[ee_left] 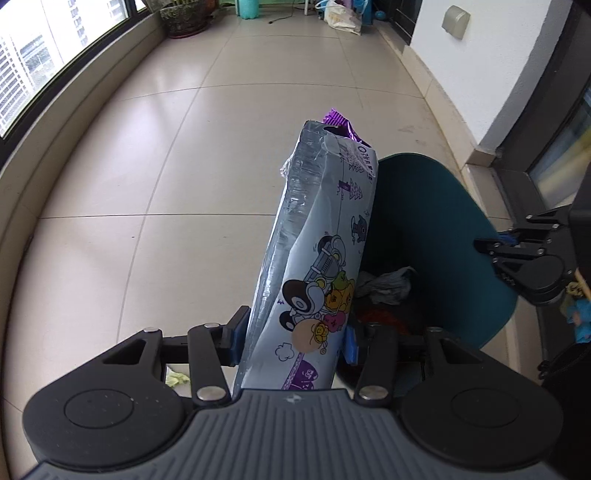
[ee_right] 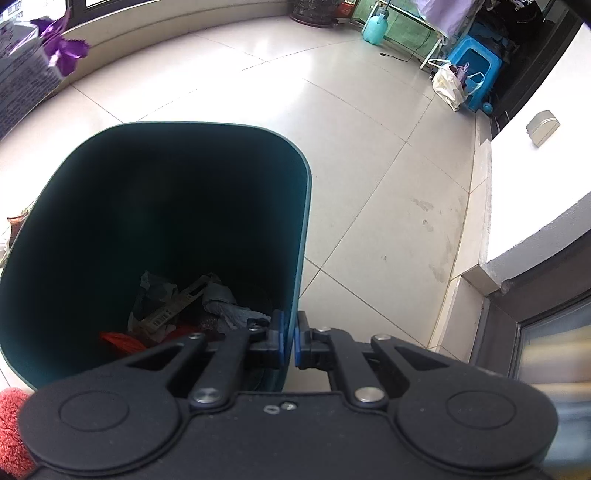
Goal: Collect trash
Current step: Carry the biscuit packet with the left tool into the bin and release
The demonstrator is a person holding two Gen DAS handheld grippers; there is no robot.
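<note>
Left tool (ee_left: 293, 341) grips a tall, pale blue-grey snack bag (ee_left: 317, 251) w/ cartoon print; the blue pads press its lower part from both sides. Bag stands nearly upright, tilted slightly right, a purple crimped foil edge showing at its torn top. Behind and to the right of the bag sits the dark teal trash bin (ee_left: 443, 221) on the tiled floor (ee_left: 166, 147). Crumpled grey paper (ee_left: 388, 284) and something red lie in the bin's bottom.

Right tool (ee_right: 290, 341) is pinched onto the bin's near rim; one blue pad inside the wall, one outside, jaws nearly together w/ the thin wall between them. In the left wrist view that tool shows at the right edge, at the bin's rim.

Right wrist view looks down into the bin: crumpled paper, a barcode label strip (ee_right: 166, 314), red scrap. The bag w/ purple foil shows at upper left, off to the bin's side.

Small yellow-green scrap (ee_left: 177, 378) lies on the floor, below the left tool's linkage. Far end: plant pot (ee_left: 184, 18), teal jug (ee_right: 375, 26), blue stool (ee_right: 472, 62), white plastic bag (ee_right: 448, 86).
</note>
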